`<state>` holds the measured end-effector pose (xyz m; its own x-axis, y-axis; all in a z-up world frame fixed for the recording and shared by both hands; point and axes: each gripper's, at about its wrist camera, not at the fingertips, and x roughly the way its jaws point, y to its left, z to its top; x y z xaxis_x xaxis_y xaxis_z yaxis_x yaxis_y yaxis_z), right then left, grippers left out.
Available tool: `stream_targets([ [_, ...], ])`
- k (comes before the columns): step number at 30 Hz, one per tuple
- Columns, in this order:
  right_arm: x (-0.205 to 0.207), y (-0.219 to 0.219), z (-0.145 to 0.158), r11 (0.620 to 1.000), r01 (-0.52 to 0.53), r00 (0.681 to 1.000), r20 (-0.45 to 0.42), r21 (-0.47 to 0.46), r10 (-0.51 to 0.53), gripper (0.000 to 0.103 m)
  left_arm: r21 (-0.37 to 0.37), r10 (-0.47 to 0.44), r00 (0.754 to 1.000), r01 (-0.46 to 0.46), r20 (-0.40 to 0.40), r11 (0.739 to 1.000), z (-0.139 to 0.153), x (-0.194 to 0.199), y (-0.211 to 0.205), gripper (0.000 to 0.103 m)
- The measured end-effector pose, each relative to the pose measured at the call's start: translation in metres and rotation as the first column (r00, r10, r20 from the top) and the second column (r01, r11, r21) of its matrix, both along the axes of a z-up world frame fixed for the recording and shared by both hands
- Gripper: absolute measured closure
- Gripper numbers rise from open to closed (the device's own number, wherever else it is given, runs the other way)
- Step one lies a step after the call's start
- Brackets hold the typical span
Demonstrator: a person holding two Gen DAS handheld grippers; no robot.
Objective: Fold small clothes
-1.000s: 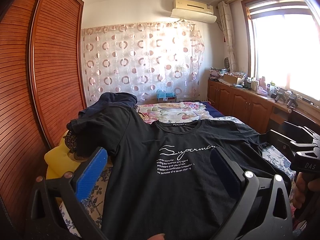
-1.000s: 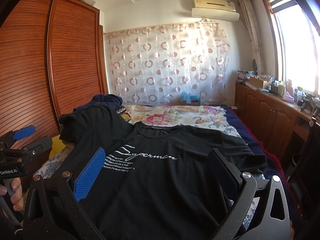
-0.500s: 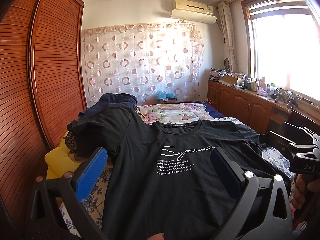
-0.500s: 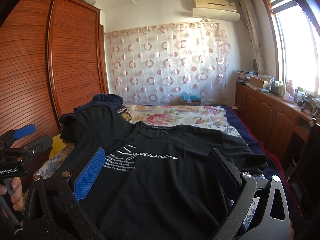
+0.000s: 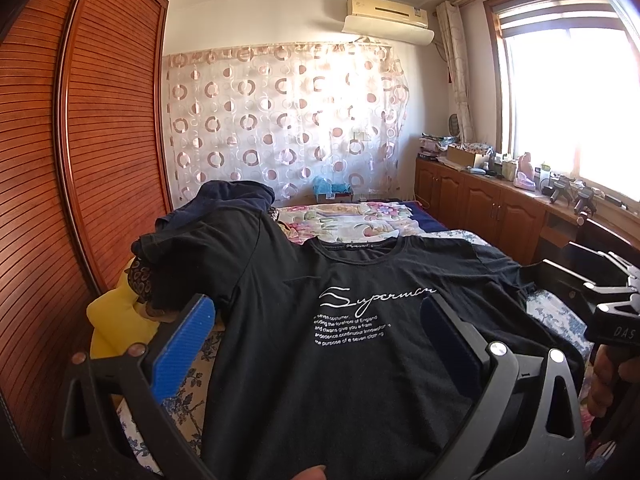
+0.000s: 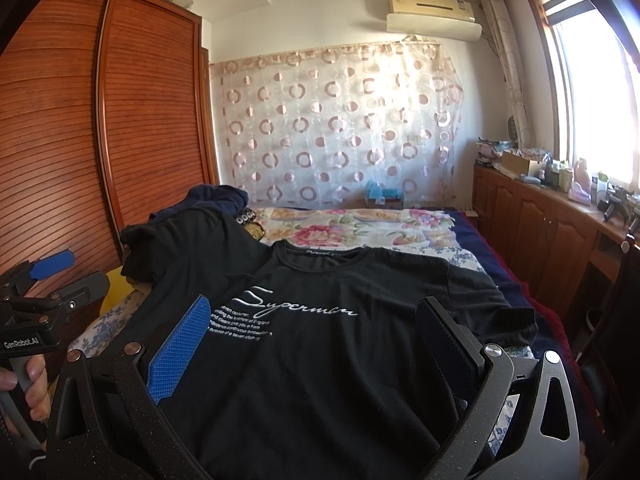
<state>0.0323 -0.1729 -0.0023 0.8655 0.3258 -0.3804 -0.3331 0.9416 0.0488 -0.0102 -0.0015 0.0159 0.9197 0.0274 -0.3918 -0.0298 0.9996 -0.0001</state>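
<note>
A black T-shirt (image 5: 340, 368) with white "Superman" lettering lies spread face up on the bed, collar away from me; it also shows in the right wrist view (image 6: 320, 360). Its left sleeve (image 5: 192, 264) drapes over a pile of clothes. My left gripper (image 5: 316, 328) is open and empty, hovering above the shirt's lower half. My right gripper (image 6: 312, 332) is open and empty too, above the same area, and shows at the right edge of the left wrist view (image 5: 600, 296). The left gripper shows at the left edge of the right wrist view (image 6: 44, 280).
A pile of dark clothes (image 5: 232, 200) and a yellow cloth (image 5: 116, 320) lie at the bed's left. A floral quilt (image 5: 344, 220) covers the far bed. A wooden wardrobe (image 5: 80, 160) stands on the left, low cabinets (image 5: 500, 208) under the window on the right.
</note>
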Motion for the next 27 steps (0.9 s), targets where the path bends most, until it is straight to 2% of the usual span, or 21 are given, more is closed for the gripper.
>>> stream_targets([
  [7,0.015,0.013,-0.007,0.999,-0.044,0.998,-0.038,-0.024,0.043,0.000,-0.003,0.007,0.997,-0.007,-0.082,1.000,-0.022,0.019,0.021,0.000],
  [14,0.032,0.021,-0.030,0.994,-0.102,0.990,-0.106,-0.040,0.097,0.000,-0.027,0.038,0.992,-0.041,-0.122,0.999,-0.040,0.035,0.072,0.000],
  [18,0.047,0.031,-0.043,0.987,-0.152,0.978,-0.155,-0.056,0.142,0.000,-0.035,0.056,0.990,-0.061,-0.129,0.998,-0.042,0.049,0.104,0.000],
  [25,0.084,0.042,-0.051,0.976,-0.214,0.958,-0.203,-0.040,0.202,0.000,-0.102,0.082,0.987,-0.097,-0.141,0.990,-0.036,0.086,0.164,0.000],
  [27,0.095,0.045,-0.054,0.973,-0.224,0.954,-0.215,-0.048,0.209,0.000,-0.110,0.082,0.986,-0.099,-0.144,0.989,-0.036,0.095,0.173,0.006],
])
